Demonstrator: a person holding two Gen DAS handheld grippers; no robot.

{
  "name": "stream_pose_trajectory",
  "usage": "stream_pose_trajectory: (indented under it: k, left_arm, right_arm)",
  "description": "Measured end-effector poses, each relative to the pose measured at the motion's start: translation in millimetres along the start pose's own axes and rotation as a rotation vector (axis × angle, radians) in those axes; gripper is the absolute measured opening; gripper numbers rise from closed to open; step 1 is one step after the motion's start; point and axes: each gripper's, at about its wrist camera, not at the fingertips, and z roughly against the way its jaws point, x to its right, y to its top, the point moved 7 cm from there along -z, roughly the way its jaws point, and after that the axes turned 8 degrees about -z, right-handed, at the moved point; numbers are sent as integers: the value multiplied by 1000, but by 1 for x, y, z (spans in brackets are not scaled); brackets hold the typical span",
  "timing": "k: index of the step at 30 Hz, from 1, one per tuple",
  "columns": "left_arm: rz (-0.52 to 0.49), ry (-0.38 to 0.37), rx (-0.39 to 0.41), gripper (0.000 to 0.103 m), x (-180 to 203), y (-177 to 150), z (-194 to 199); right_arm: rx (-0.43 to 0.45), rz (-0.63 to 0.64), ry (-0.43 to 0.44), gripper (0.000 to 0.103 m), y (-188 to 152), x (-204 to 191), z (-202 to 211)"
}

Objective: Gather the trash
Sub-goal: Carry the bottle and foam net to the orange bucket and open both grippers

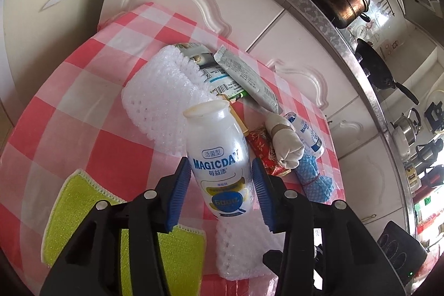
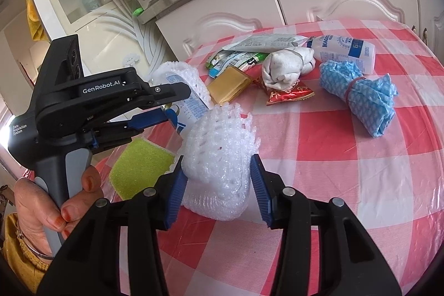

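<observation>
The left gripper (image 1: 220, 186) clamps an open yogurt bottle (image 1: 219, 157), lifted above the near table (image 1: 69, 90); the right gripper (image 2: 217, 185) squeezes a foam net (image 2: 222, 151); keep both pinches firm while carrying; only the right view shows the person's hand (image 2: 47, 201).

Checked counter strewn with trash

The counter (image 2: 347, 157), under a red-and-white checked plastic cloth, carries a yellow-green sponge cloth (image 2: 138, 162), a white foam net (image 1: 155, 101), printed wrappers (image 2: 236, 60), a gold packet (image 2: 229, 85), a red wrapper (image 2: 288, 95), a rolled white rag (image 2: 285, 68), a lying white bottle (image 2: 344, 50) and a banded blue cloth bundle (image 2: 360, 99).
</observation>
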Motion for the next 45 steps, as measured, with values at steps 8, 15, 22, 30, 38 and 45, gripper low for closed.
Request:
stream_pose_trajectory:
  k: [8, 15, 22, 30, 38, 45]
  left_arm:
    - [-20, -17, 73, 47, -1, 0, 47]
    - [-14, -6, 130, 47, -25, -16, 97]
    - [-8, 86, 192, 47, -72, -34, 150]
    - [43, 315, 244, 47, -165, -64, 207]
    - [161, 416, 215, 47, -246, -96, 222]
    - [189, 428, 154, 47, -275, -122, 204]
  right_arm:
    - [4, -13, 25, 46, -5, -2, 7]
    - [10, -53, 56, 46, -2, -9, 19]
    - [-3, -29, 117, 46, 6, -50, 28]
    - [-133, 71, 254, 47, -8, -141, 1]
    - [-261, 237, 336, 48, -32, -239, -53]
    - [-367, 359, 315, 50, -69, -286, -109]
